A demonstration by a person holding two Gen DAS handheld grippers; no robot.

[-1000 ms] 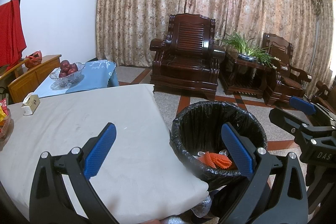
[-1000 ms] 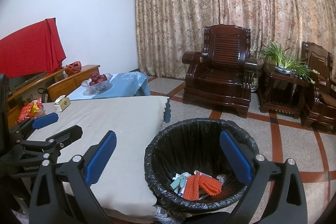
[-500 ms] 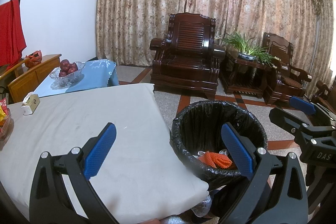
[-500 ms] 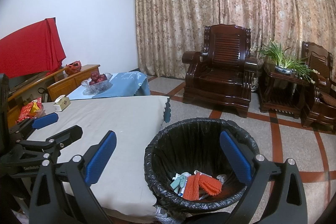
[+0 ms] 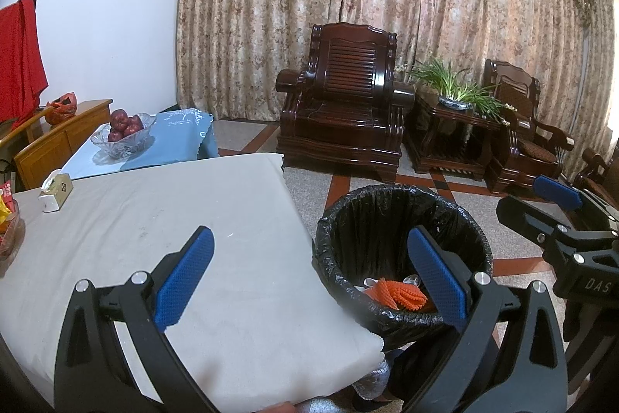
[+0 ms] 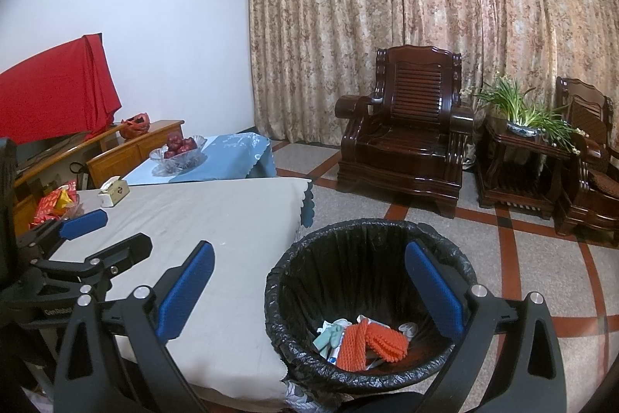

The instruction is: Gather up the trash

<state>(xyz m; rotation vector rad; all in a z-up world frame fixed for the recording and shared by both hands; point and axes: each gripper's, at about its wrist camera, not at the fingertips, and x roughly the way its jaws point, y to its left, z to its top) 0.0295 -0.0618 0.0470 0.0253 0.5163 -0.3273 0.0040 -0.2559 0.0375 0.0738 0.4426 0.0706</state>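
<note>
Left view: left gripper [image 5: 309, 269] wide open, holding nothing, above bare table [image 5: 162, 231]. Trash [image 5: 398, 291] already inside bin [image 5: 387, 208].

Right view: right gripper [image 6: 309, 281] open too, empty, over bin [image 6: 348, 235]. Best to look around slowly for leftover trash first.

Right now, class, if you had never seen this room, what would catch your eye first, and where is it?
First, the black-lined trash bin on the floor beside the grey-covered table, with an orange mesh piece lying among scraps at its bottom. Next, the two open tongs with blue pads, the right tongs and the left tongs, both empty. Behind stands a dark carved armchair against the patterned curtains.
</note>
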